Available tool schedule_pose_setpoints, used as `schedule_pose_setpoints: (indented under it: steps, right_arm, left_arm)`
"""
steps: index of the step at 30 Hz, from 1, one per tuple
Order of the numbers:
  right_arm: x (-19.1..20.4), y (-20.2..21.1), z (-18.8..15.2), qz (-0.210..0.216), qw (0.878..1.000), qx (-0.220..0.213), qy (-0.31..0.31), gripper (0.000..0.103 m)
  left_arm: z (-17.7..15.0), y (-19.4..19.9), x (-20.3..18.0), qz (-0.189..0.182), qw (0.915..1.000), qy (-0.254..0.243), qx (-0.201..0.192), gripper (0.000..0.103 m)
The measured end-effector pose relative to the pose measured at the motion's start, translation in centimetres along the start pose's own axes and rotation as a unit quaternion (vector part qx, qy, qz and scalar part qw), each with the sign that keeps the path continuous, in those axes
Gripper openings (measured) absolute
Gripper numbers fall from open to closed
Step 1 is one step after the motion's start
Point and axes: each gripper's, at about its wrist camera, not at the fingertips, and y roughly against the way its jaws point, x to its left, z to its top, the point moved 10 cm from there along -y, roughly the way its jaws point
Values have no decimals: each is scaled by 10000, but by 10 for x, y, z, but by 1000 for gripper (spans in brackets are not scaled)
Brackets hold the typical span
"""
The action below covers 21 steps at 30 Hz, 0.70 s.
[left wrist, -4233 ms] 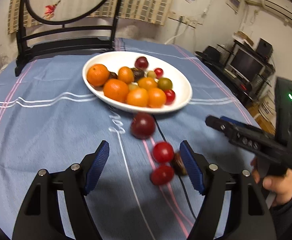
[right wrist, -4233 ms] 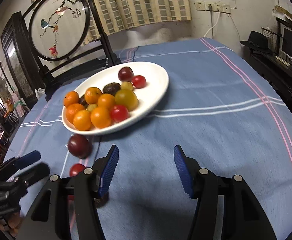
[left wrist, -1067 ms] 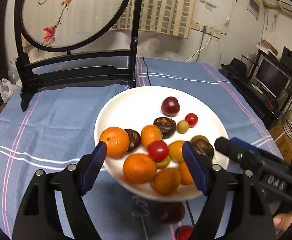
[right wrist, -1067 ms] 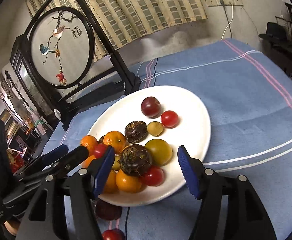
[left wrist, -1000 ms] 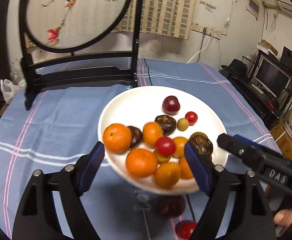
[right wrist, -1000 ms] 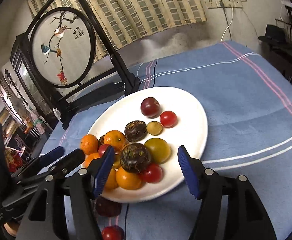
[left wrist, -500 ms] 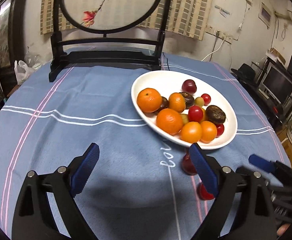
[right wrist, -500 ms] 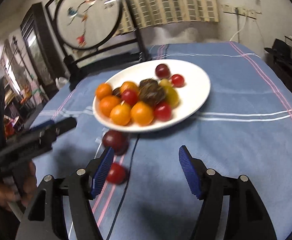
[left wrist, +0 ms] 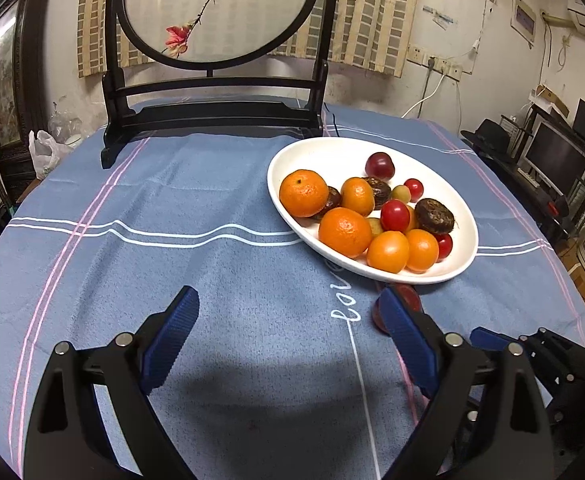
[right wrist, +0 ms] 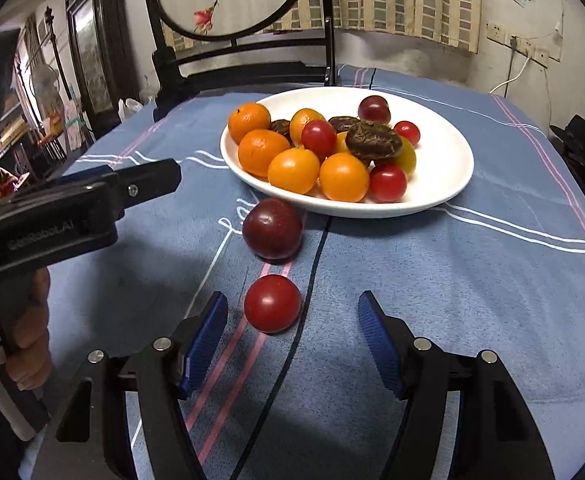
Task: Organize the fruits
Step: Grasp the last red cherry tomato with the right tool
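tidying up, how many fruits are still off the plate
2, both on the cloth in front of the plate: a dark plum by its rim, and a red tomato nearer the camera. Others may be hidden.

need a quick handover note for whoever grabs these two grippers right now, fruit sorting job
Left gripper: open, empty, over bare blue tablecloth, to the left of the plate.
Right gripper: open, empty, lined up on the red tomato lying on the cloth just ahead of its fingertips; not touching it.
White plate: already holds the oranges, tomatoes and dark fruits.
Left to do: two fruits are off the plate, the red tomato and the dark plum lying close to the plate's near rim. Probably take the tomato first, then the plum.
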Motion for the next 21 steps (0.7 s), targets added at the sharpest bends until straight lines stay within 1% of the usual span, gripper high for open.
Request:
schedule_pose_setpoints:
  steps: [9, 17, 18, 20, 21]
  right_arm:
    - [4, -2, -3, 10, 10000, 6, 5, 69]
    - [12, -11, -3, -286, 9990, 67, 325, 68]
    - [13, -12, -3, -300, 9988, 79, 369, 67]
    - [14, -15, -4, -366, 9983, 123, 426, 57]
    - [14, -17, -3, -402, 9982, 136, 421, 55]
  left_arm:
    - [-4, -4, 0, 35, 10000, -11, 89, 90]
    - [-7, -7, 1, 80, 9999, -29, 149, 90]
    - [-7, -9, 2, 85, 9998, -6, 169, 90]
    - [-7, -10, 4, 82, 9997, 32, 209, 90]
    - [-8, -12, 5, 77, 9997, 53, 236, 90]
